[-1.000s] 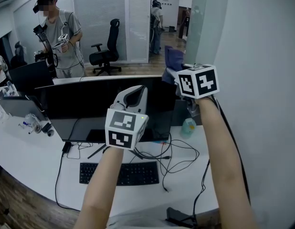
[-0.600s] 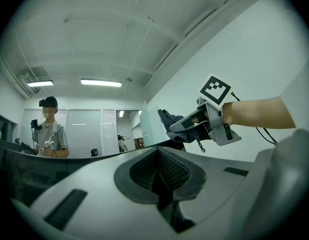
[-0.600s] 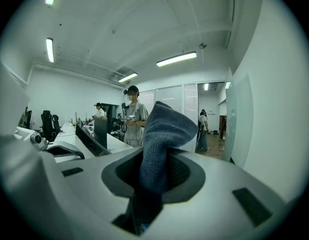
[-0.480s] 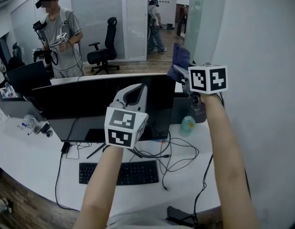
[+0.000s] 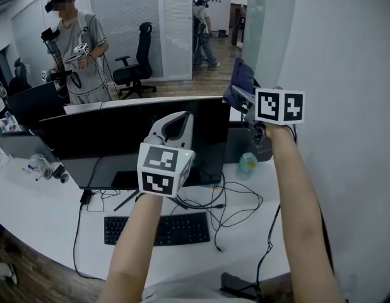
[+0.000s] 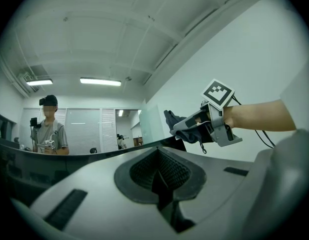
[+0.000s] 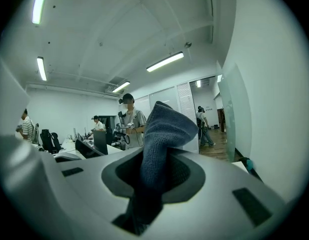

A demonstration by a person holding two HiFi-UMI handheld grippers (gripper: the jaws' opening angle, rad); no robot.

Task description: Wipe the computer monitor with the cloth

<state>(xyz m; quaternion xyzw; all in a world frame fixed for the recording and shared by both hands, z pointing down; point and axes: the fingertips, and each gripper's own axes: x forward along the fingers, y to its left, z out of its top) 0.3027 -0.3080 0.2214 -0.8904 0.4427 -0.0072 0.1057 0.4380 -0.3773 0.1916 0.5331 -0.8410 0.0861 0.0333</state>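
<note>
Peering down at the tabletop (image 5: 50,213): left tongs (image 5: 176,120) block the middle of the monitor (image 5: 113,137), and their tips are lost behind their own housing in the head view. Left gripper view settles it: left tongs (image 6: 158,176) clenched, nothing between them. Left forearm covers part of the keyboard (image 5: 182,229). Monitor stand not visible.

Right tongs (image 5: 243,98) are raised above the monitor's top right corner, clamped on the cloth (image 5: 240,79). In the right gripper view the cloth (image 7: 162,134) stands up out of the jaws in a folded hump, its lower end tucked down between them. Contact between cloth and monitor edge cannot be made out in any view.

Counts:
- one cloth and one keyboard
- two tongs
- two dark monitors, the second (image 5: 28,103) at far left and cut off by the frame
- one teal bottle (image 5: 248,164) behind the cables
- one office chair (image 5: 135,68)
- two people standing in the head view, one (image 5: 75,43) near and one (image 5: 200,24) far

Against a second ago: right tongs and cloth have shifted rightward, away from the screen face toward the wall. Left tongs unmoved.
</note>
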